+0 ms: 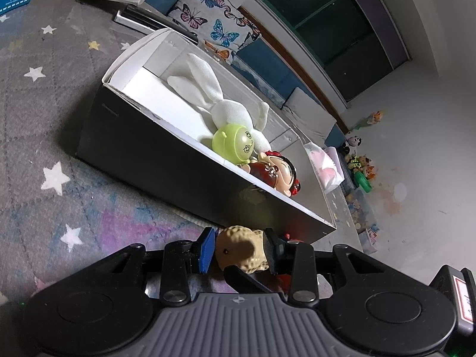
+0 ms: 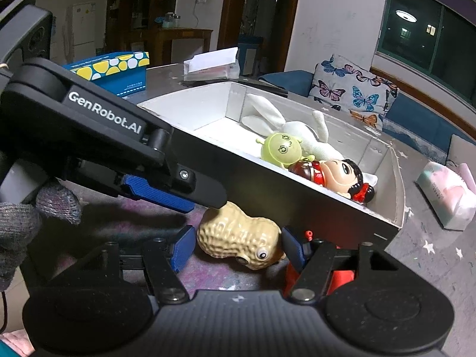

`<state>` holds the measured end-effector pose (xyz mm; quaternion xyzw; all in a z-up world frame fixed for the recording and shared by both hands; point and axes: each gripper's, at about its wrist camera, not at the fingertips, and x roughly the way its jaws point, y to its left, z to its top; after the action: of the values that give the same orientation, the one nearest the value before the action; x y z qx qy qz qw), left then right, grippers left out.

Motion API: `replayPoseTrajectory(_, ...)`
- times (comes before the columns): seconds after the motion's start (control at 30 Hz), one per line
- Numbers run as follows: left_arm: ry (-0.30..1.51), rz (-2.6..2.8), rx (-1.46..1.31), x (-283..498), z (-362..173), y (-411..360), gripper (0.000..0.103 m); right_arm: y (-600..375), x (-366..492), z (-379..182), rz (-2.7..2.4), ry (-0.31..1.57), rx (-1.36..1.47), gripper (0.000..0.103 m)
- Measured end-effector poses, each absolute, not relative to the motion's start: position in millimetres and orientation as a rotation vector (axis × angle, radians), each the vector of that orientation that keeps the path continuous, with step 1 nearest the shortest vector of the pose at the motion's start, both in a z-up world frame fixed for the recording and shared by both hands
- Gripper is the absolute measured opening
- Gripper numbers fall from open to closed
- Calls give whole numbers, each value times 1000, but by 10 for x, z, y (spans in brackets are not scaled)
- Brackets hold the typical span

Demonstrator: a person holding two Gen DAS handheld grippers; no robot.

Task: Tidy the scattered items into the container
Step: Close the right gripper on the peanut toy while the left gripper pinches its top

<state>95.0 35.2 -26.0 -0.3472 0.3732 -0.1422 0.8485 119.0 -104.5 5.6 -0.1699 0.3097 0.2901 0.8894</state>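
Peanut toy (image 2: 238, 242) lying lengthwise across rug (image 1: 44, 119), eyes toward camera, beside box (image 2: 297, 202). Right gripper (image 2: 235, 245) angled down, fingers apart, straddling it; left gripper (image 1: 238, 250) clamping its end.

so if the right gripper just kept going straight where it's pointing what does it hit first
Likely the peanut toy, already between the right gripper fingers; just behind it stands the dark box wall.
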Motion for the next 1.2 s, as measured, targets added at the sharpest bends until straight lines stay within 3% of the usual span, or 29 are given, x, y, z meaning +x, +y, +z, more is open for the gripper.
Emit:
replayPoseTrajectory(0.8, 792, -271, -748, 758, -316, 557, 38, -952, 769, 223, 762, 631, -301, 65)
replayPoseTrajectory(1.2, 794, -285, -745, 821, -281, 498, 38, -1042, 1049, 134, 691, 665, -307, 65)
